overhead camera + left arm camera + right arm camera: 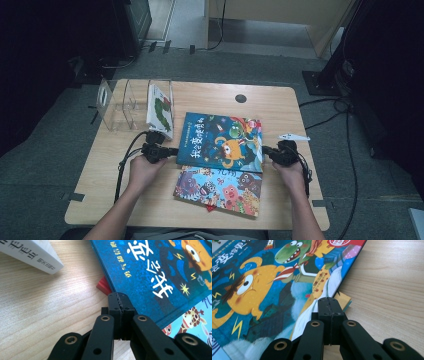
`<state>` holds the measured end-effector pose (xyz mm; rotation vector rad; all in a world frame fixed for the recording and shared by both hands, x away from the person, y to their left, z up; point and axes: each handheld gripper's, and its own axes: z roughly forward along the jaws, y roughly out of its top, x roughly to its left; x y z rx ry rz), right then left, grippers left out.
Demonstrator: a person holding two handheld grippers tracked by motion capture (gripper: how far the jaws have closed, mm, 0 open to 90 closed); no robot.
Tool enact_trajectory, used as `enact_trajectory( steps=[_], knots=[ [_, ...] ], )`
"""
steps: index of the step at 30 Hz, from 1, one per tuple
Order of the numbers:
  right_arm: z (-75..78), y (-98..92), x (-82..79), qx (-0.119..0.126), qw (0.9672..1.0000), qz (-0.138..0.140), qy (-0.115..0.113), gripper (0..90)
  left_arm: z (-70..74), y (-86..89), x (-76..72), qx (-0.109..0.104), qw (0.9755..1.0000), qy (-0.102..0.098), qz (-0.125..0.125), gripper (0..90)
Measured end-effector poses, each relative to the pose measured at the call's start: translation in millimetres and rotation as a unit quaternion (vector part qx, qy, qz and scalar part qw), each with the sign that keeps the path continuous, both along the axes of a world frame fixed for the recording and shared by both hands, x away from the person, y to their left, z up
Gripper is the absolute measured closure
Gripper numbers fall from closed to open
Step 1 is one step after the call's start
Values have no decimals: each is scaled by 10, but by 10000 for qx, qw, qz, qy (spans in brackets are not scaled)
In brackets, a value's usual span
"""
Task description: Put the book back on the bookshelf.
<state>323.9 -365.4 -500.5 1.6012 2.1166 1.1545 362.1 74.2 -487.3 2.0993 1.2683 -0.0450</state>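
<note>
Two hands come in over the near edge of the desk, a light wooden top with rounded corners, each holding one black gripper. Nearest lies a picture book with cartoon monsters flat near the front edge, and on its far part rests the blue picture book, roughly mid-desk. The left gripper sits at that blue book's left edge, the right gripper at its right edge; in both gripper views the jaws are pressed fully together with nothing between them, tips just against the cover's edge. A small red thing peeks from under the blue book. Farther back, towards the far left corner, stands one clear plastic rack with a white book upright in it, making three books in all. One round cable hole marks the far edge. Beyond is grey carpet, cables and dark equipment.
</note>
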Motion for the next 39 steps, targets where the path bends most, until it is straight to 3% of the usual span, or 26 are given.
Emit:
enact_trajectory(
  steps=[4,7,12,15,21,26,30,39],
  knots=[
    [13,13,-25,-79,10000,2,0,900,-6,11,-34,-117,9999,69,16,900],
    [13,18,-28,-73,10000,-28,8,900,1,9,-70,-79,9999,81,16,900],
    [9,5,-139,86,9999,-61,97,900,8,9,-110,-95,9999,117,6,900],
    [20,23,-181,0,10000,-62,72,900,33,-12,-154,21,10000,57,-57,900],
    [24,55,-257,-78,10000,-19,41,900,50,20,-240,-73,10000,58,-24,900],
    [38,77,-364,-153,9999,43,61,900,67,8,-317,42,9999,50,-80,900],
    [54,86,-491,-187,9998,73,52,900,55,21,-400,-47,9999,94,-58,900],
    [46,87,-526,-190,9998,85,5,900,68,25,-483,27,9998,91,-196,900]
  ],
)
